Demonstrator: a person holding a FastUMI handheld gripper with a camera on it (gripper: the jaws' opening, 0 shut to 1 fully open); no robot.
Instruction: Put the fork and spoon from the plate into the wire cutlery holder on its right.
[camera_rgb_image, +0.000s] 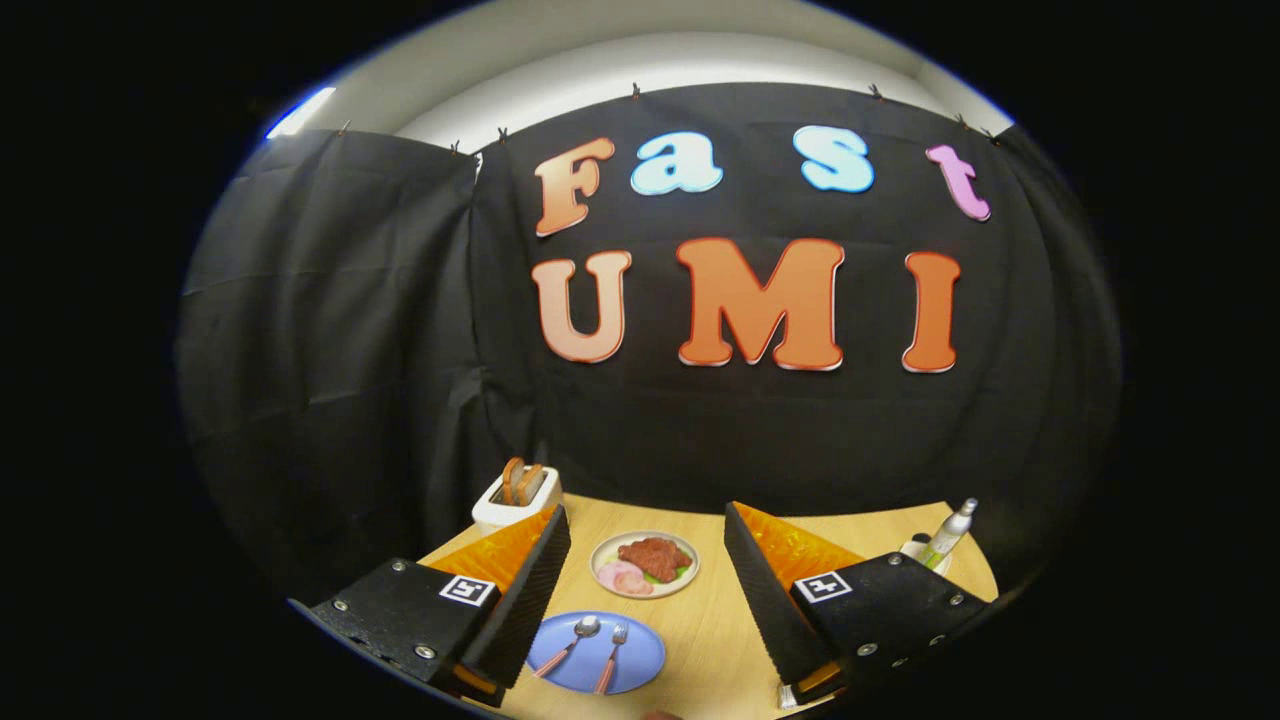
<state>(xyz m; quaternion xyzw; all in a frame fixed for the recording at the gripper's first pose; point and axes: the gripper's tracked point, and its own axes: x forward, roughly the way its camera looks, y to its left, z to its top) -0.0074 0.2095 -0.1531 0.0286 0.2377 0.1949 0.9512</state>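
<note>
Leftmost, a toaster stands at the bench's back edge. Nearer, between the released gripper's spread fingers, a blue plate carries a spoon and fork side by side; beyond it sits a plate of food. A bottle stands far right.
</note>
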